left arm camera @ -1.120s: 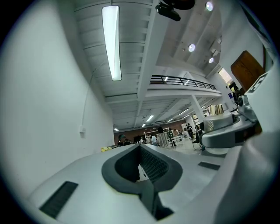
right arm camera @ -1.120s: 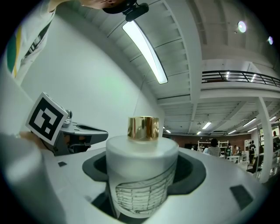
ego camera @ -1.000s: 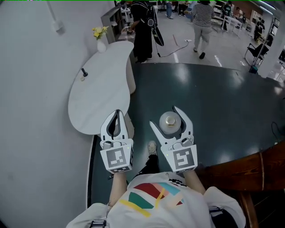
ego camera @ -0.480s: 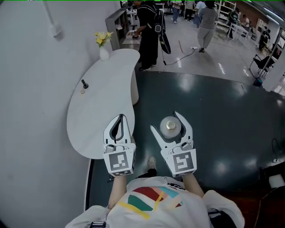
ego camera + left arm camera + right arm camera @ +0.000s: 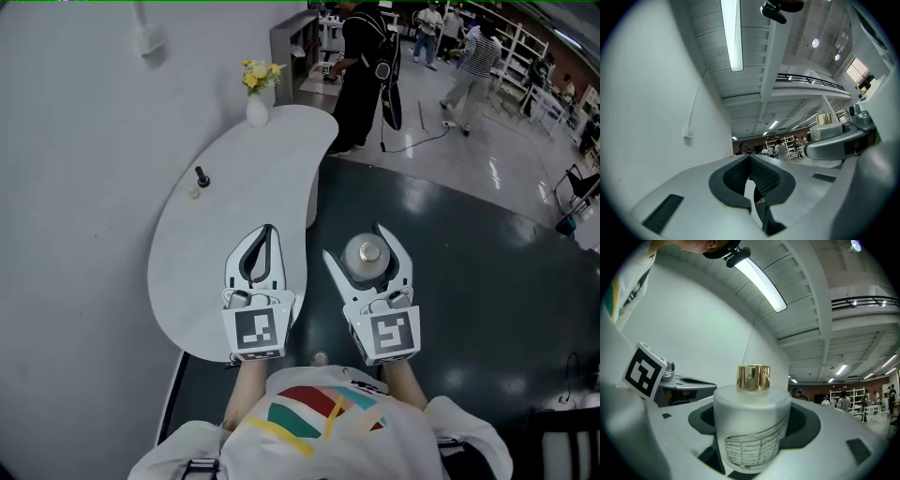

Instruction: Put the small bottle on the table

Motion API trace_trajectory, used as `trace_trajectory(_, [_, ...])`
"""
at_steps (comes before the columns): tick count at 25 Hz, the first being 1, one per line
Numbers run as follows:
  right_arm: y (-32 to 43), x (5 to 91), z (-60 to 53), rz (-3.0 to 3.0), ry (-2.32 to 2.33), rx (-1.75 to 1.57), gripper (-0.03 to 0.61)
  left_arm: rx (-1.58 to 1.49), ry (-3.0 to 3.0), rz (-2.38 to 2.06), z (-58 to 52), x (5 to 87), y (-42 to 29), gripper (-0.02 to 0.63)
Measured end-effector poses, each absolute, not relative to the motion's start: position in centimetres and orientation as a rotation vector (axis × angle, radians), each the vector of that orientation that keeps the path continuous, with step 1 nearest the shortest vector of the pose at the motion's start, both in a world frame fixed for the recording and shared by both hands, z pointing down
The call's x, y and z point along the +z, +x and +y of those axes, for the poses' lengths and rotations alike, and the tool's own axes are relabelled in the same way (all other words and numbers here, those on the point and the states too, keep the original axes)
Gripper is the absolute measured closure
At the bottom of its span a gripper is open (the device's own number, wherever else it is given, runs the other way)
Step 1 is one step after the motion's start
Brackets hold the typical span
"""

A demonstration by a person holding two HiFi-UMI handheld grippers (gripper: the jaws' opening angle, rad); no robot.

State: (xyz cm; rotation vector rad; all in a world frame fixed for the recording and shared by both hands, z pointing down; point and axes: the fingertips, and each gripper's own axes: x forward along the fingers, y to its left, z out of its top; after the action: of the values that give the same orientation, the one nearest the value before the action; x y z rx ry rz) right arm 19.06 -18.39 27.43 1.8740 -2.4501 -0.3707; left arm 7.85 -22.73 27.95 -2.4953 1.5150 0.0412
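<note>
While clamped between the jaws of the right gripper (image 5: 356,246), the small bottle (image 5: 364,256) stands upright, gold cap up. Head view: frame centre, over dark floor (image 5: 487,272), just right of the white table (image 5: 234,178) edge. Left gripper (image 5: 265,234): jaws pressed together, empty, over the table's lower part.

Frosted bottle (image 5: 751,427) w/ shiny gold cap (image 5: 753,377)

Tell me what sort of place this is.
Probably a large showroom or workshop hall: white shelving racks at the back, people walking on a glossy floor, a curved white table.
</note>
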Motion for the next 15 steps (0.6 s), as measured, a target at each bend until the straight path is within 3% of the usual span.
trace_trajectory(15, [15.3, 28.2, -23.5, -2.676, 1.612, -0.323, 0.23, -0.002, -2.343, 1.766, -26.3, 28.1, 4.9, 0.597])
